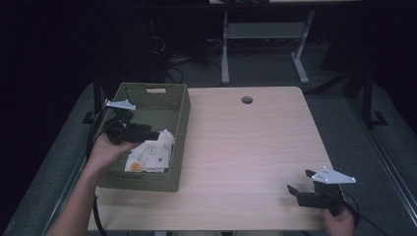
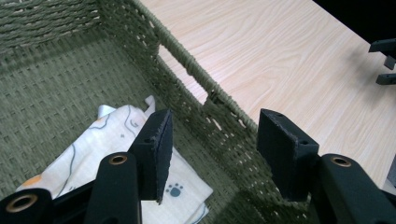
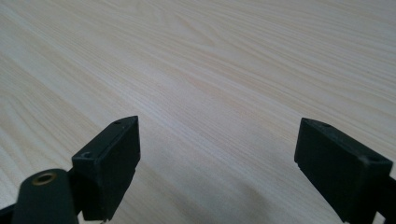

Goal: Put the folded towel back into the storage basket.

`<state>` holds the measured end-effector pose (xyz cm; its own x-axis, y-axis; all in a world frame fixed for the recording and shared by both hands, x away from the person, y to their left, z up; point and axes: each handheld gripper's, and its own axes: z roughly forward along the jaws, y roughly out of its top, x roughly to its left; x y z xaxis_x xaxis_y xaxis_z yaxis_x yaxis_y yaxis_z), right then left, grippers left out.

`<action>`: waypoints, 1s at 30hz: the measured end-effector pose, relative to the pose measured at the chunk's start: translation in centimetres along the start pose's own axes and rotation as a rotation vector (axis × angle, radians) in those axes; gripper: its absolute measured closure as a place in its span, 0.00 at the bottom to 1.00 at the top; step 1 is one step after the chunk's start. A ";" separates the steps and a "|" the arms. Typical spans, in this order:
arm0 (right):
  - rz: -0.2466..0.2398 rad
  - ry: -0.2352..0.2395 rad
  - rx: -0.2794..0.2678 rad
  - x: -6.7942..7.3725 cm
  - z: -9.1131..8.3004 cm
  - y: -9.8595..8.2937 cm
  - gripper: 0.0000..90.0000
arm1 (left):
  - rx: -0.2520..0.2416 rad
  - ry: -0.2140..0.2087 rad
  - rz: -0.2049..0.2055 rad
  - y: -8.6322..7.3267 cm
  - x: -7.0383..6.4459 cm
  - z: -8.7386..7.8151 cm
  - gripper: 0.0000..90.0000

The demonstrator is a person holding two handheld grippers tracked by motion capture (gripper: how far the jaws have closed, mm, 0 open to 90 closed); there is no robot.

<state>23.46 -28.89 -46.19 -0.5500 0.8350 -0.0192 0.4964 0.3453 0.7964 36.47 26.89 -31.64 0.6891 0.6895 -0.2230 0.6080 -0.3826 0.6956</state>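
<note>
A green woven basket (image 1: 179, 118) stands at the table's left side. Inside it lies a folded white cloth (image 1: 150, 156) with small printed figures, also seen as the cloth (image 2: 105, 144) in the left gripper view. My left gripper (image 1: 152, 133) hovers inside the basket just above the cloth, jaws open with nothing between them; in its own view the left gripper (image 2: 212, 140) points at the basket wall (image 2: 196, 98). My right gripper (image 1: 301, 182) rests low over the table's near right corner, open and empty, and the right gripper (image 3: 217, 149) faces bare wood.
The light wooden table (image 1: 246, 147) has a round cable hole (image 1: 247, 100) near its far edge. Beyond the table stand desk legs (image 1: 225, 49) and cables on a grey floor. The far gripper's jaws (image 2: 385, 60) show at the left gripper view's right edge.
</note>
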 end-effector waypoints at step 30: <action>0.009 -0.009 -0.003 -0.1 -0.1 -0.1 0.15 | -0.004 -0.013 0.056 2.0 -4.4 2.9 0.45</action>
<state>23.41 -29.06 -46.21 -0.5397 0.8417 -0.0177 0.4994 0.3370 0.7982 35.82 21.27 -31.24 0.7274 0.6587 -0.1925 0.5665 -0.4181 0.7102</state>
